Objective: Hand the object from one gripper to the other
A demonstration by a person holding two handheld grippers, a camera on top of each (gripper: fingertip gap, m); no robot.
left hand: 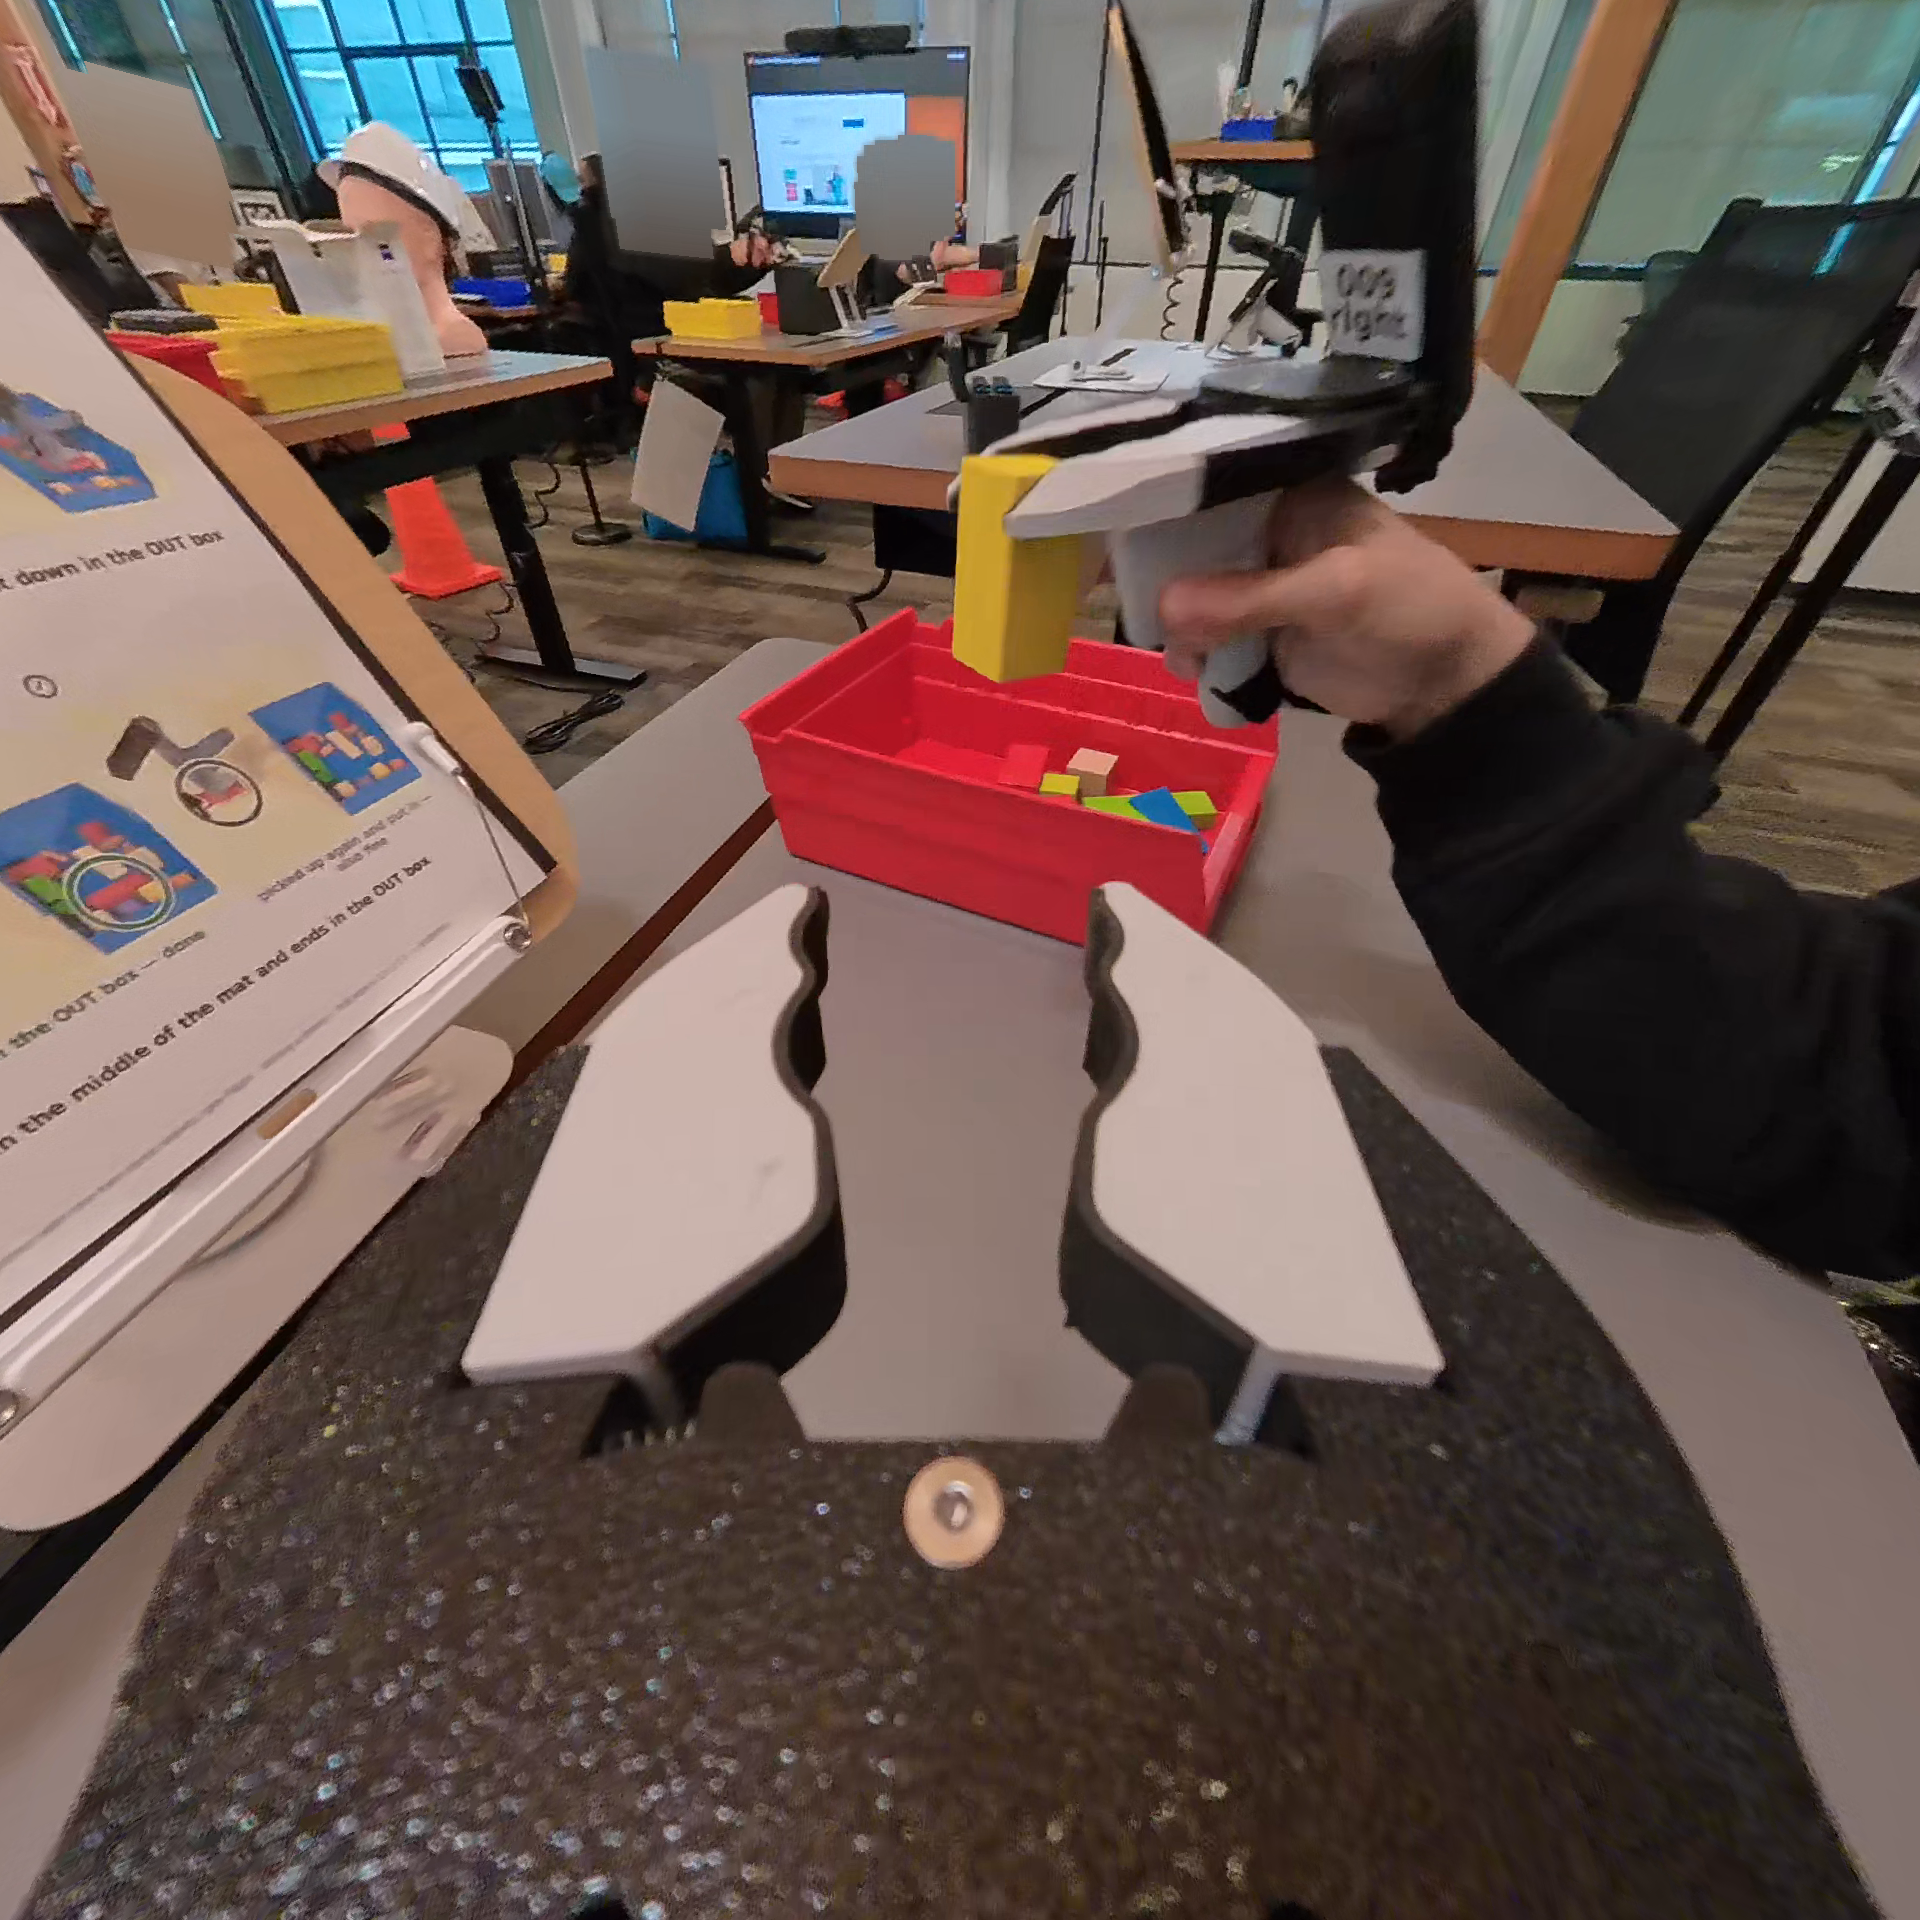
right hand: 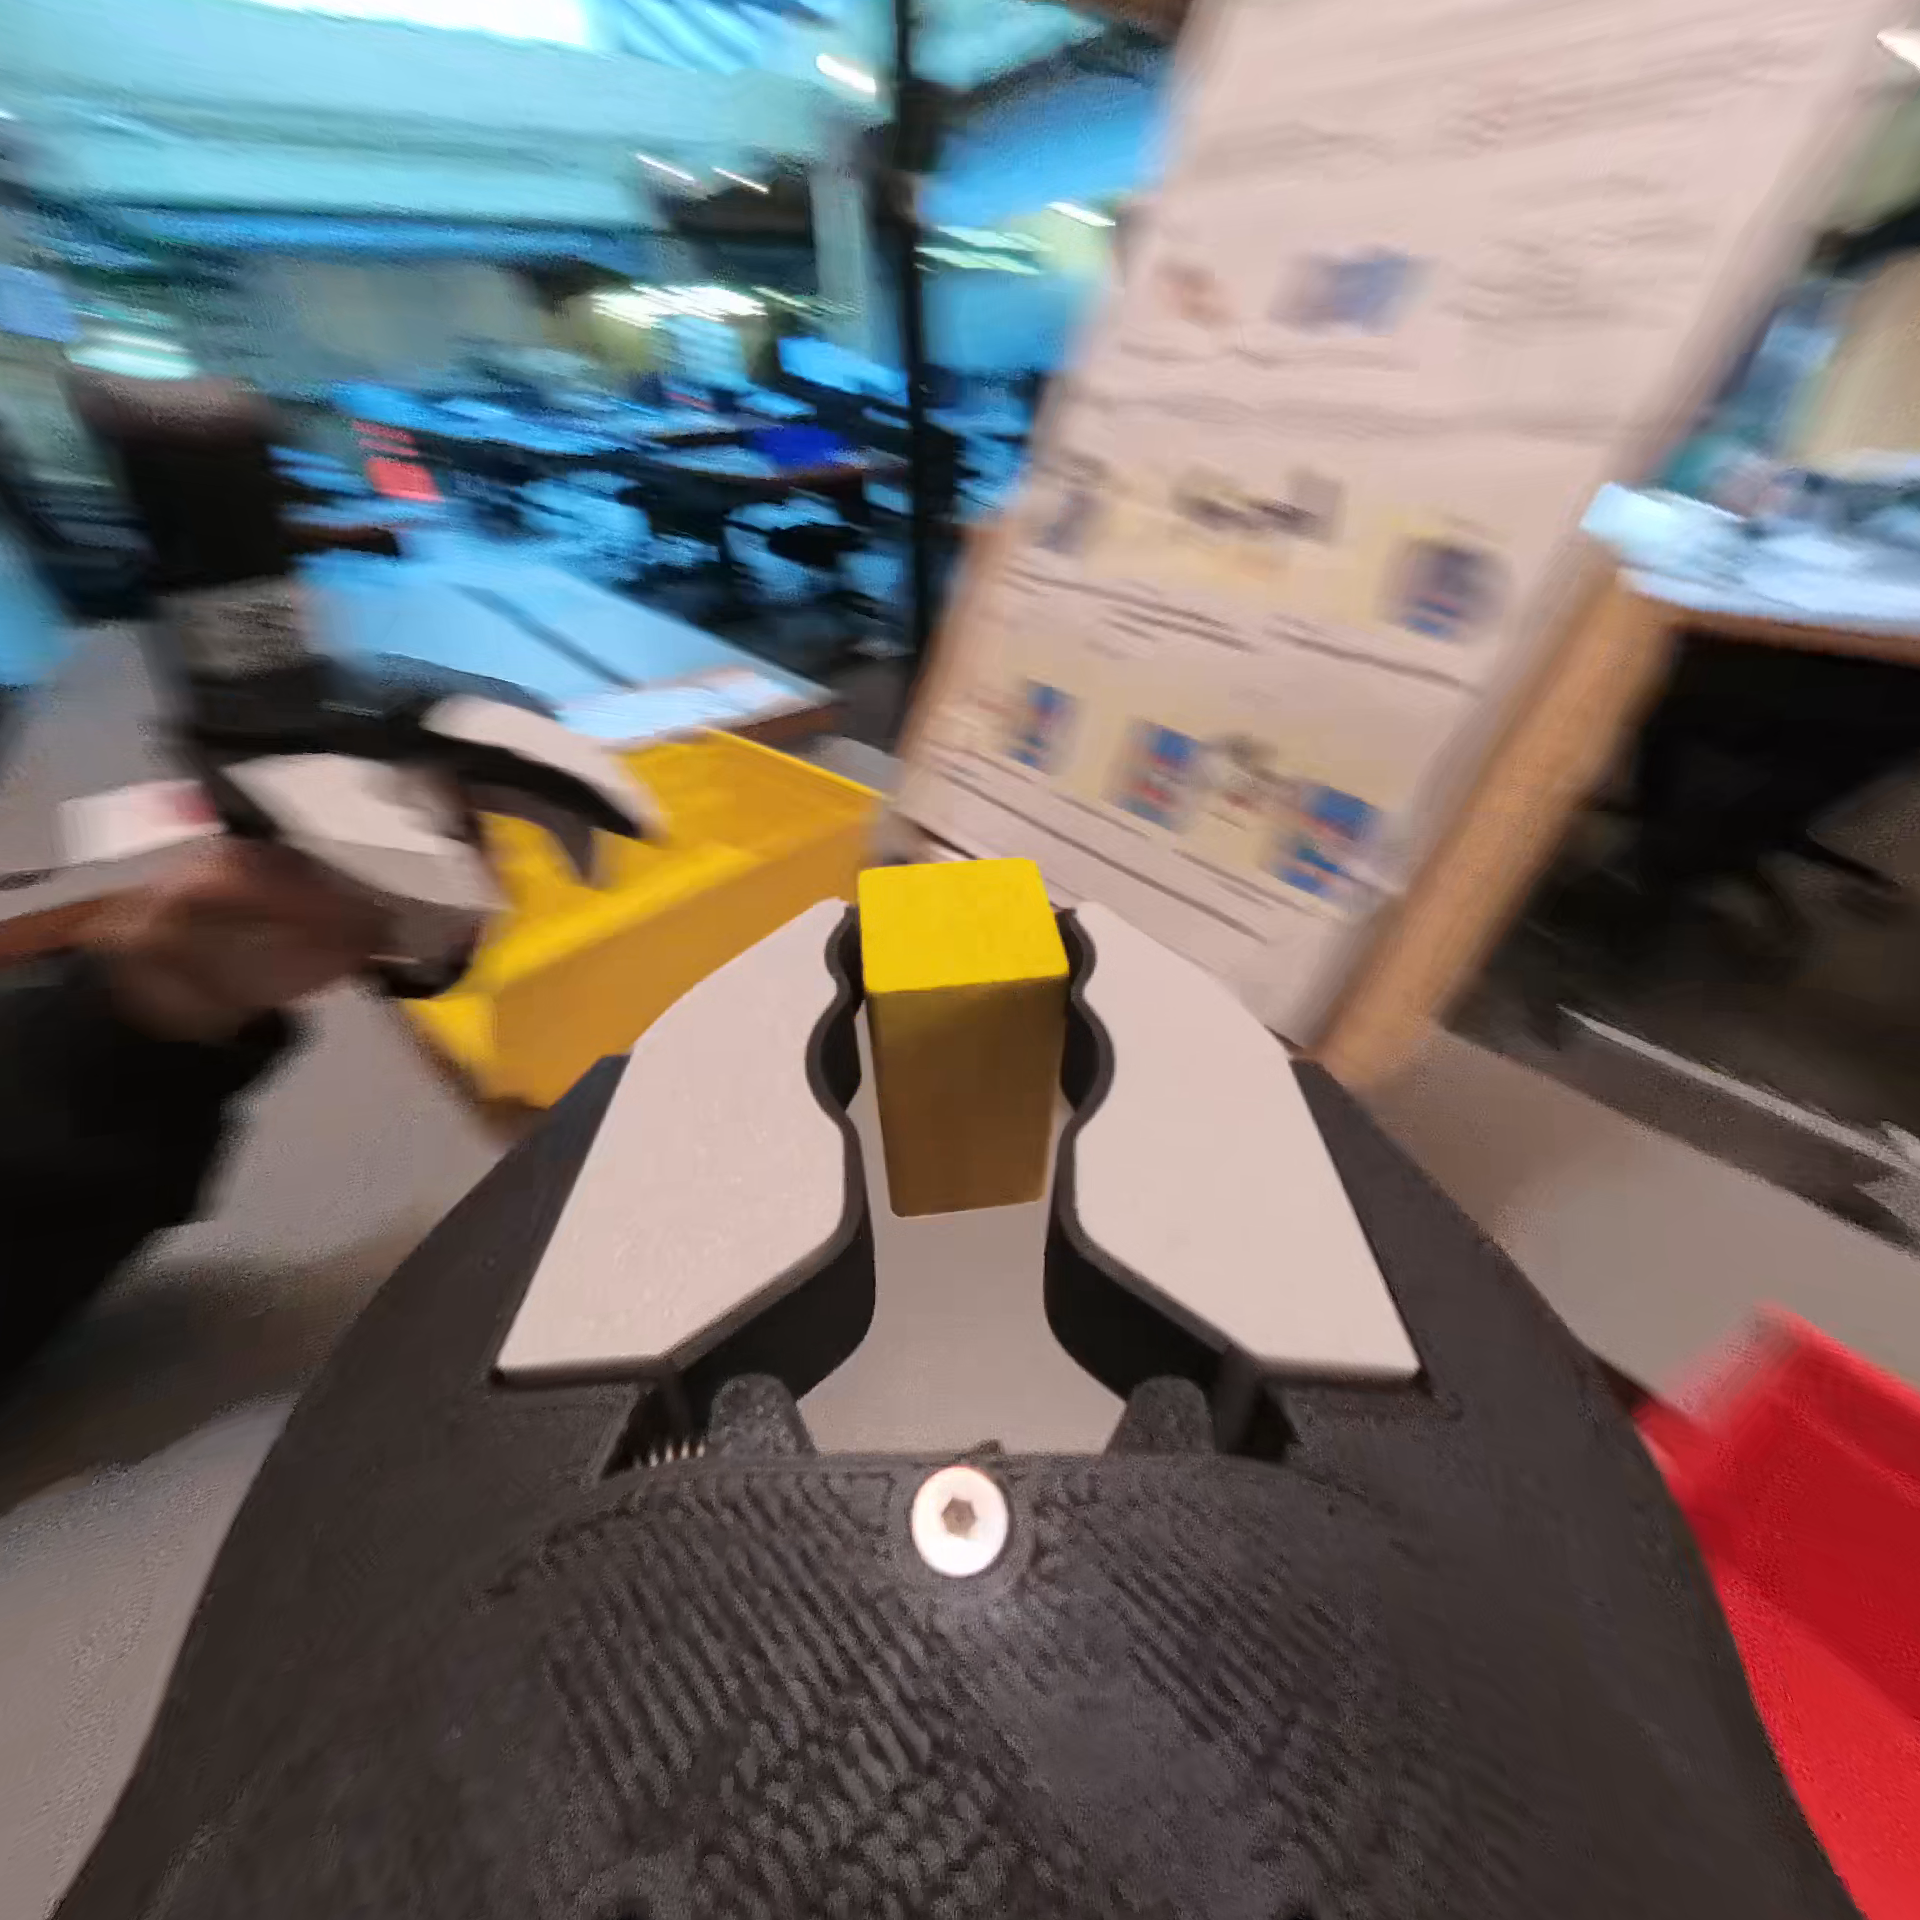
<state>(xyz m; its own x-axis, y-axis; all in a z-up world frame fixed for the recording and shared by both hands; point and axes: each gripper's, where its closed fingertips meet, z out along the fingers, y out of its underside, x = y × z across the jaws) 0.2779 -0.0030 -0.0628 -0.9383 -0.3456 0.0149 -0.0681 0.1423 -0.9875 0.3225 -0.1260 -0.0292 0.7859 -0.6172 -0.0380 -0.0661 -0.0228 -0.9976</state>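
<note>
The right gripper [right hand: 961,997] is clamped on the yellow block [right hand: 961,1029], both pads pressed against its sides. The block hangs upright in the air above the red bin [left hand: 997,831], which holds several small coloured blocks [left hand: 1127,795]. The left gripper [left hand: 956,977] stands apart with bare table between its 2 fingers [left hand: 717,1091], near the red bin.

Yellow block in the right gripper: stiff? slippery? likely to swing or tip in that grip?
Probably rigid: the yellow block keeps crisp flat faces between the right gripper's fingers. Its painted surface looks smooth, so it may be a little slippery. Gripped near the top with most of its length hanging below, it could pivot if bumped.
</note>
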